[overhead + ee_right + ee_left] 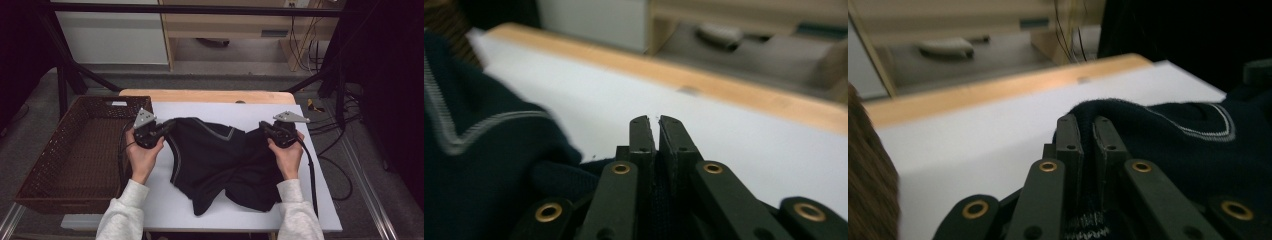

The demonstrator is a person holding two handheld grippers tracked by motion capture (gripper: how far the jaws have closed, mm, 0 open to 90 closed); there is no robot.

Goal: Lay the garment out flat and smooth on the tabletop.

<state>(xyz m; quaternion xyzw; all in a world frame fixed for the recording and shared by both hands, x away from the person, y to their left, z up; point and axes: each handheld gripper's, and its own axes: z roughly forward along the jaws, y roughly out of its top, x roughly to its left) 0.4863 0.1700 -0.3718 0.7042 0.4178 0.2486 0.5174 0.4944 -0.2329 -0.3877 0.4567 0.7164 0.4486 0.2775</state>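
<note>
A dark navy sweater lies crumpled on the white surface, just right of the brown wicker basket. The left gripper is clenched on the sweater's edge nearest the basket. The right gripper is clenched on dark fabric at the sweater's far side from the basket.

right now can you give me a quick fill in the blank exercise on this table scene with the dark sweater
1. Both grippers are shut on the dark navy knitted ____.
2. The brown woven basket stands at the ____ end of the table.
3. The sweater has a grey-striped ____-shaped neckline.
4. The left gripper and right gripper work above a ____ table cover.

Missing words: sweater; left; V; white
</note>
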